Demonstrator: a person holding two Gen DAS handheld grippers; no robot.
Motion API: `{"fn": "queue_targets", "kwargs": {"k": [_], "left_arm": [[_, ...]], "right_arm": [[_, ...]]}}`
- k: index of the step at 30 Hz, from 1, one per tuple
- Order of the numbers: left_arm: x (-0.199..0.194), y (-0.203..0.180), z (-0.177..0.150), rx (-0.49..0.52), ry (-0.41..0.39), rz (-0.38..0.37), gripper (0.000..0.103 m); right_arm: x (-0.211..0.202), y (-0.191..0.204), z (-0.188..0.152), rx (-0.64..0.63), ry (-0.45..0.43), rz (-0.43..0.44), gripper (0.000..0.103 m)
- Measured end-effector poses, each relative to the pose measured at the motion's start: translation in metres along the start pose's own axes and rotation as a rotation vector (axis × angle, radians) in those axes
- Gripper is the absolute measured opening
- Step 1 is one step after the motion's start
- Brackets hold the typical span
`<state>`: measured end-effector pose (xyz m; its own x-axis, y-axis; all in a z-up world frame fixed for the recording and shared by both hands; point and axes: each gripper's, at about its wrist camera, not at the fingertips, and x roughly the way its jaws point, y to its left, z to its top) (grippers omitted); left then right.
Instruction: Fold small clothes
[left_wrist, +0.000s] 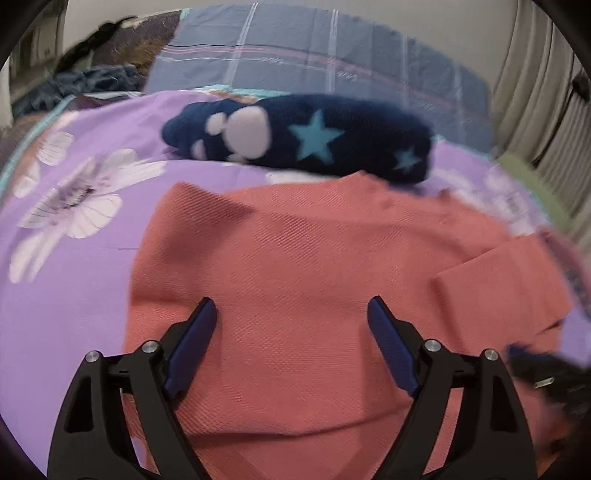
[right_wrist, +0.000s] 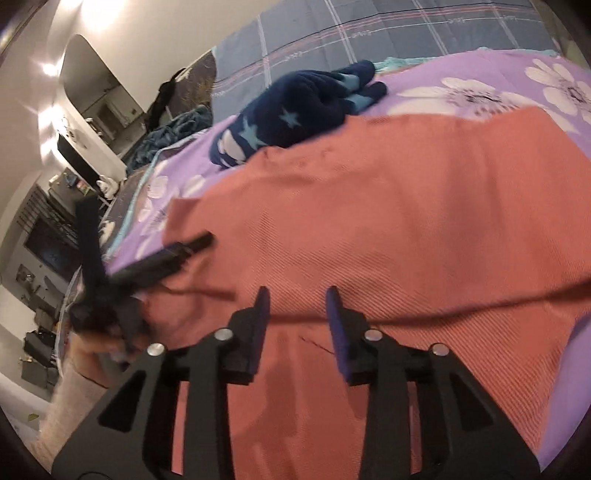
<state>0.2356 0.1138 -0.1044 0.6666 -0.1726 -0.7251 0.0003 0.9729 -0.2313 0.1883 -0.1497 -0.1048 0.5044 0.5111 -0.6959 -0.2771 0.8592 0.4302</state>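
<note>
A salmon-pink knit garment (left_wrist: 295, 266) lies spread on the purple floral bedsheet (left_wrist: 74, 258), with a folded flap at its right side. My left gripper (left_wrist: 291, 314) is open and empty just above its near part. In the right wrist view the same garment (right_wrist: 388, 221) fills the middle; my right gripper (right_wrist: 297, 295) is open and empty over it. The left gripper (right_wrist: 110, 273) appears blurred at the garment's left edge. A navy fleece piece with stars and a paw print (left_wrist: 306, 138) lies bunched beyond the pink garment, and shows too in the right wrist view (right_wrist: 303, 107).
A grey-blue checked blanket (left_wrist: 314, 55) lies at the far end of the bed. Dark teal cloth (left_wrist: 92, 81) is heaped at the far left. Curtains (left_wrist: 535, 92) hang at the right. Room furniture (right_wrist: 55, 221) stands beyond the bed's left edge.
</note>
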Motion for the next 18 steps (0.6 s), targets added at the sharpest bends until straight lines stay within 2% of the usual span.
{"fn": "queue_targets", "kwargs": {"k": [3, 4, 5, 6, 9, 11, 13, 18], "left_arm": [[-0.005, -0.014, 0.001, -0.079, 0.065, -0.278, 0.073], [-0.002, -0.023, 0.0, -0.073, 0.095, -0.315, 0.07], [0.002, -0.033, -0.001, -0.053, 0.122, -0.32, 0.069], [0.009, -0.047, -0.003, -0.006, 0.144, -0.27, 0.069], [0.016, -0.071, -0.005, 0.081, 0.131, -0.189, 0.066], [0.018, -0.079, -0.002, 0.082, 0.127, -0.183, 0.056], [0.021, -0.087, 0.001, 0.099, 0.135, -0.165, 0.037], [0.023, -0.101, 0.003, 0.172, 0.143, -0.1, 0.034]], "right_arm": [[0.004, -0.007, -0.008, -0.001, -0.032, 0.017, 0.033], [0.0, -0.009, -0.012, 0.003, -0.036, 0.022, 0.033], [0.0, -0.01, -0.012, 0.007, -0.039, 0.028, 0.033], [0.001, -0.014, -0.01, 0.014, -0.041, 0.034, 0.033], [-0.001, -0.023, -0.01, 0.05, -0.055, 0.063, 0.033], [-0.003, -0.027, -0.012, 0.069, -0.062, 0.08, 0.033], [-0.003, -0.029, -0.011, 0.083, -0.062, 0.096, 0.033], [-0.002, -0.03, -0.01, 0.087, -0.065, 0.105, 0.033]]}}
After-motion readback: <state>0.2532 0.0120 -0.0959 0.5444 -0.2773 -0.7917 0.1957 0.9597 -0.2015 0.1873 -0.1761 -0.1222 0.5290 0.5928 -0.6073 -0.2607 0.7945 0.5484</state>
